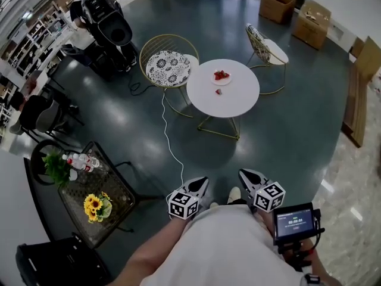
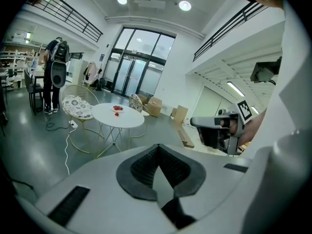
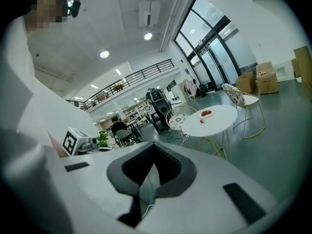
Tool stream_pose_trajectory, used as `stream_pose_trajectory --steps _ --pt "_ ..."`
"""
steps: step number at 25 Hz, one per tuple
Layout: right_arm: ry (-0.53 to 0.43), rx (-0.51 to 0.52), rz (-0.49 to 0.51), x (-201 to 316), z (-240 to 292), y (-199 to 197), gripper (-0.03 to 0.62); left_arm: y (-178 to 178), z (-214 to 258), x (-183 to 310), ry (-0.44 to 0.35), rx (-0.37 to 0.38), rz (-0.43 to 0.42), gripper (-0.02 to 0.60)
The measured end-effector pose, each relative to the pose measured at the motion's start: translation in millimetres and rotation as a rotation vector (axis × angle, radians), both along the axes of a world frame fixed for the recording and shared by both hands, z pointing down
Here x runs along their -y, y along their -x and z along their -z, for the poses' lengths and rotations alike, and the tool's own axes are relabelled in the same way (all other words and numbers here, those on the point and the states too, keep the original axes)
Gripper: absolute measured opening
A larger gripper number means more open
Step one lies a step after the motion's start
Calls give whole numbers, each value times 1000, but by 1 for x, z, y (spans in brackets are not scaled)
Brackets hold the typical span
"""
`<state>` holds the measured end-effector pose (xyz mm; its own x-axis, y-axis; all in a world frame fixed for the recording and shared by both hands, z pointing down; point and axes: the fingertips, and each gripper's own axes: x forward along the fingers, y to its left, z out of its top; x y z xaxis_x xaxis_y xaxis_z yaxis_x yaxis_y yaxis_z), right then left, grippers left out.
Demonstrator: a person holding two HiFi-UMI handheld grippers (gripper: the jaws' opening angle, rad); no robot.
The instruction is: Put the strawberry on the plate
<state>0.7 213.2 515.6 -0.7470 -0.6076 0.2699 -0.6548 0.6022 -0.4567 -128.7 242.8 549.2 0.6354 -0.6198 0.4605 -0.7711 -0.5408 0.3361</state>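
Note:
Far ahead stands a round white table (image 1: 229, 97) bearing a small white plate (image 1: 221, 76) with red strawberries on it. One loose strawberry (image 1: 218, 92) lies on the tabletop just in front of the plate. Both grippers hang close to my body, well short of the table. My left gripper (image 1: 199, 186) is shut with nothing in it, and my right gripper (image 1: 249, 176) is likewise shut and empty. The left gripper view shows the shut left gripper (image 2: 158, 149) with the table (image 2: 127, 121) and loose strawberry (image 2: 116, 114) beyond. Past the shut right gripper (image 3: 155, 149) in the right gripper view are the table (image 3: 217, 122) and plate (image 3: 206, 114).
Two wire chairs (image 1: 168, 64) (image 1: 266, 47) flank the table. A white cable (image 1: 169, 142) runs across the floor toward me. A dark side table (image 1: 95, 189) with sunflowers and bottles stands at my left. Cardboard boxes (image 1: 294, 14) sit at the back right. A person (image 1: 77, 11) stands far left.

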Motion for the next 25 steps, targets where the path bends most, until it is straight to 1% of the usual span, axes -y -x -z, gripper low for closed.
stream_pose_trajectory --steps 4,8,10,14,20,25 --pt "6 -4 -6 0 -2 0 6 -2 3 5 -6 3 -12 6" --pt "-3 -29 27 -3 -7 6 6 -6 7 12 -16 10 -24 6" --pt "-1 -27 34 -1 -7 7 6 -10 9 15 -17 15 -29 6" --pt "6 -15 39 22 -6 -9 6 -27 8 38 -14 28 -25 6" --pt "9 -3 57 65 -9 -40 6 -56 13 82 -35 46 3 6" --pt "-5 11 63 87 -5 -55 6 -58 21 110 -67 55 57 6"
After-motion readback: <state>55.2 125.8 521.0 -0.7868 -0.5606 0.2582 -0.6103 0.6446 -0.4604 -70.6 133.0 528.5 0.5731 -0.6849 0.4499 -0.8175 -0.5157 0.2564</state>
